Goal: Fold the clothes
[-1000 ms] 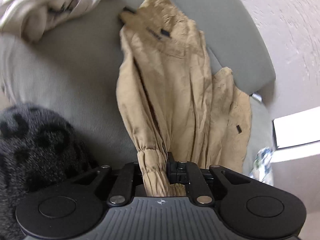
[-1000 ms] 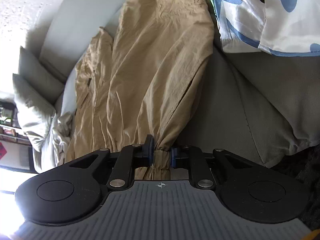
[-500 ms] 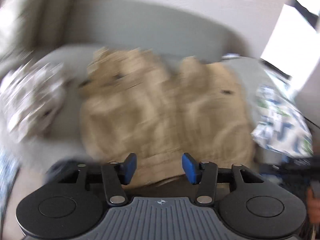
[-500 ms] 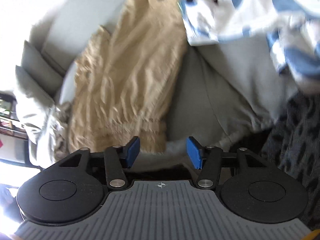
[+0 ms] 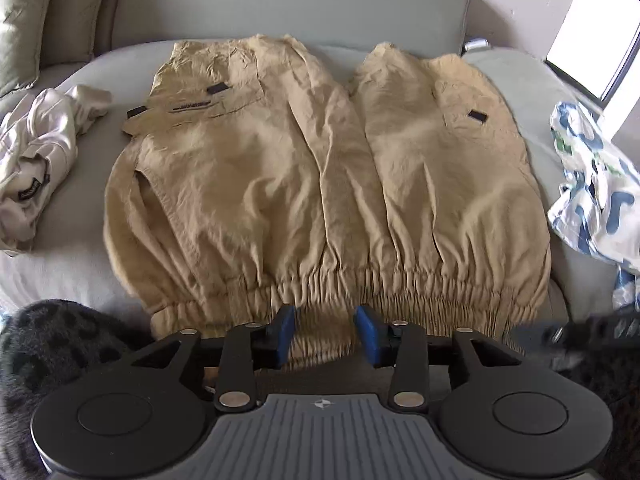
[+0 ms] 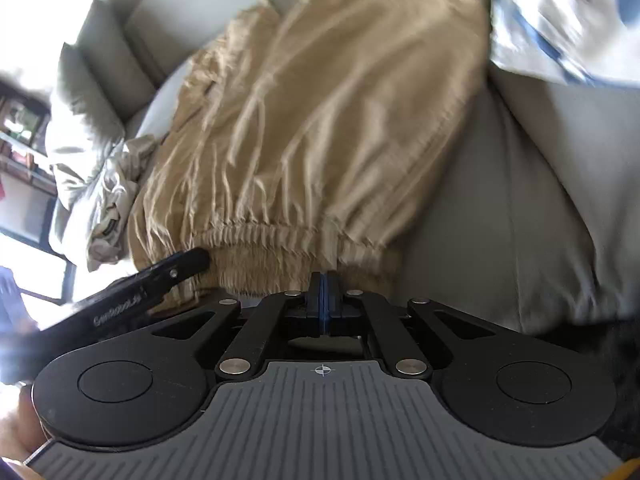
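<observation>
Tan trousers point(image 5: 320, 184) lie flat on the grey sofa seat point(image 5: 80, 240), legs toward the backrest, elastic waistband nearest me. My left gripper point(image 5: 325, 336) is open and empty, just in front of the waistband's middle. In the right wrist view the trousers point(image 6: 320, 120) stretch away, blurred. My right gripper point(image 6: 324, 300) is shut with its blue pads together and nothing visibly between them, just short of the waistband's right end. The left gripper's finger point(image 6: 160, 276) shows at the left there.
A crumpled cream garment point(image 5: 36, 160) lies left of the trousers. A white and blue patterned cloth point(image 5: 596, 188) lies to the right. A dark spotted fleece point(image 5: 48, 344) lies at the sofa's front edge. Cushions point(image 5: 24, 20) stand at the back left.
Both grippers let go of the waistband a second ago. The left has swung to face the spread trousers and stays open. The right opened, then shut empty.
</observation>
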The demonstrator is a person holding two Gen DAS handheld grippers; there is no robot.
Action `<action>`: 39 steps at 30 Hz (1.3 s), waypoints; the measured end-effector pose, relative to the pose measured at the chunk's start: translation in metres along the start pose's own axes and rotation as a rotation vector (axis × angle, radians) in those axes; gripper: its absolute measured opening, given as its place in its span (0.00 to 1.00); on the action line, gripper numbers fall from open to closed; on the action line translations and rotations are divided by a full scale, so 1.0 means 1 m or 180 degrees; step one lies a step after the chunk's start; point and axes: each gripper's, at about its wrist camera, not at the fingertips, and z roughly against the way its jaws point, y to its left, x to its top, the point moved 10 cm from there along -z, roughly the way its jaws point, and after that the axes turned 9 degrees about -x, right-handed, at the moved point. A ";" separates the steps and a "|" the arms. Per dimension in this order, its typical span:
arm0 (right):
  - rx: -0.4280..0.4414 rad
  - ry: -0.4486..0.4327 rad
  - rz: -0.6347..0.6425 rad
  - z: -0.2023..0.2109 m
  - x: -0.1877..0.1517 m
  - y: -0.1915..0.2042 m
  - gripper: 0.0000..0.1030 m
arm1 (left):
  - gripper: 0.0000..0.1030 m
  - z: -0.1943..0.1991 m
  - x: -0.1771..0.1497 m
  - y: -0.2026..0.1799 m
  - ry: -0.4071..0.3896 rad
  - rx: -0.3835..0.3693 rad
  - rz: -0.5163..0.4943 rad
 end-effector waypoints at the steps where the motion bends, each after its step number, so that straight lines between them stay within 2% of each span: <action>1: 0.0018 -0.0033 -0.0023 0.007 0.003 -0.001 0.13 | 0.36 0.002 0.002 -0.005 -0.0013 -0.0031 -0.0067; 3: 0.0060 -0.0199 -0.0019 0.024 0.013 0.000 0.19 | 0.42 0.008 0.006 -0.016 -0.0039 -0.0093 -0.0202; 5: 0.0089 -0.0386 -0.0088 0.041 0.025 -0.002 0.43 | 0.48 0.013 0.010 -0.027 -0.0066 -0.0155 -0.0337; 6: 0.0109 -0.0482 -0.0127 0.051 0.030 -0.004 0.46 | 0.57 0.013 0.012 -0.035 -0.0096 -0.0198 -0.0410; 7: 0.0110 -0.0564 -0.0159 0.058 0.034 -0.006 0.46 | 0.62 0.011 0.015 -0.045 -0.0148 -0.0258 -0.0488; 13: -0.0013 -0.0851 -0.0265 0.085 0.055 -0.024 0.49 | 0.63 -0.012 0.026 -0.101 -0.0200 -0.0406 -0.1022; 19: -0.0227 -0.0982 -0.0389 0.091 0.078 -0.046 0.54 | 0.63 -0.029 0.039 -0.131 -0.0252 -0.0464 -0.1116; 24: -0.0308 -0.1067 -0.0270 0.097 0.109 -0.049 0.56 | 0.63 -0.043 0.041 -0.159 -0.0259 -0.0517 -0.1225; 26: -0.0366 -0.1138 -0.0144 0.098 0.125 -0.047 0.67 | 0.63 -0.051 0.040 -0.169 -0.0245 -0.0500 -0.1315; 29: -0.0403 -0.1169 -0.0098 0.098 0.155 -0.047 0.72 | 0.61 -0.063 0.039 -0.180 -0.0214 -0.0461 -0.1431; 31: -0.0403 -0.1096 -0.0113 0.089 0.175 -0.049 0.74 | 0.51 -0.070 0.040 -0.183 -0.0220 -0.0397 -0.1475; 36: -0.0420 -0.0788 -0.0270 0.053 0.215 -0.063 0.73 | 0.50 -0.093 0.038 -0.176 -0.0171 -0.0233 -0.1536; 39: -0.0466 -0.0658 -0.0368 0.029 0.226 -0.075 0.64 | 0.53 -0.109 0.035 -0.176 -0.0071 -0.0168 -0.1629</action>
